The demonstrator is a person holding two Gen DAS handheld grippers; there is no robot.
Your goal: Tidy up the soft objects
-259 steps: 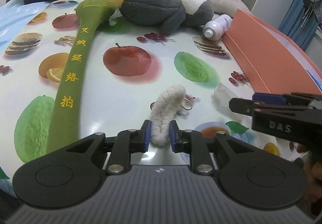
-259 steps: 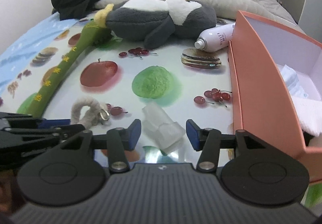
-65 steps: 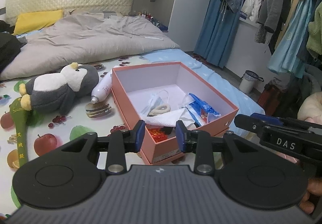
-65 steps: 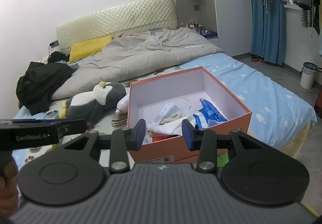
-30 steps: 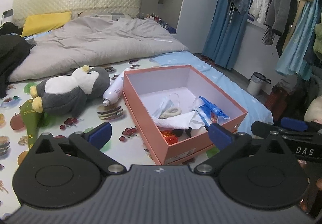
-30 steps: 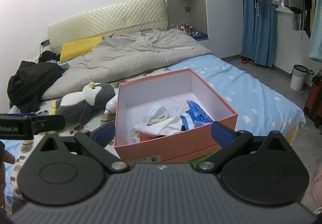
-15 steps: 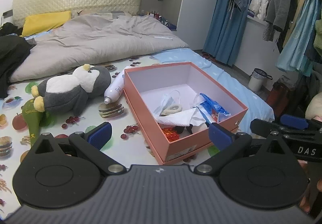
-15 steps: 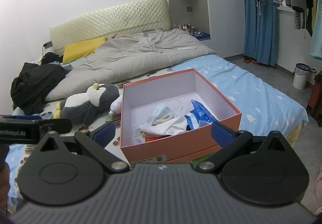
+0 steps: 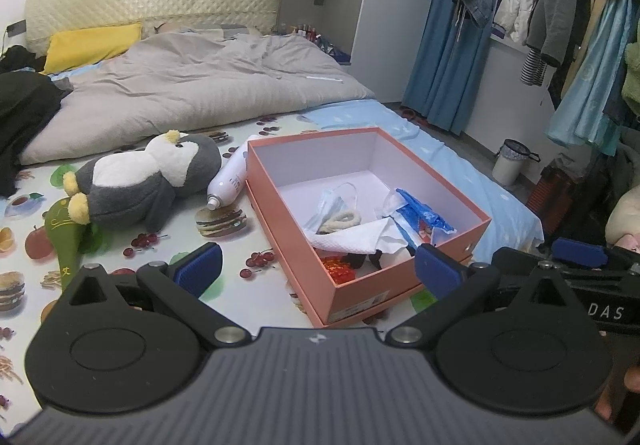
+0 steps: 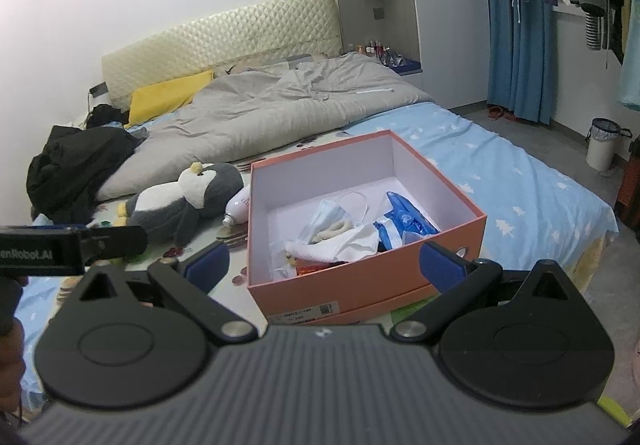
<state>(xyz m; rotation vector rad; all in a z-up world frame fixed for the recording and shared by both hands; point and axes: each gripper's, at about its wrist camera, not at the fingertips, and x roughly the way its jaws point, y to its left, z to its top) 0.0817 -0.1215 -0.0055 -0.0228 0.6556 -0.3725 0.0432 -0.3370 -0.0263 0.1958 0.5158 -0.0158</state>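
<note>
An open pink box (image 9: 404,285) (image 10: 360,285) sits on the fruit-print mat and holds a white fluffy loop (image 9: 340,220), a face mask (image 10: 324,219), a white cloth (image 9: 352,237) and a blue packet (image 10: 404,219). A grey and white plush penguin (image 9: 148,181) (image 10: 180,201) lies left of the box beside a green padded stick (image 9: 66,241). My left gripper (image 9: 318,269) is wide open and empty, held well back above the box. My right gripper (image 10: 322,263) is wide open and empty, also back from the box.
A white spray bottle (image 9: 228,185) lies between penguin and box. A grey duvet (image 9: 192,93), a yellow pillow (image 9: 88,45) and black clothing (image 10: 76,165) lie at the bed's far end. Hanging clothes (image 9: 560,13) and a small bin (image 9: 512,161) stand at right.
Both grippers dropped their items in the box, pulled back and opened wide. In the last half second only the views shifted slightly.
</note>
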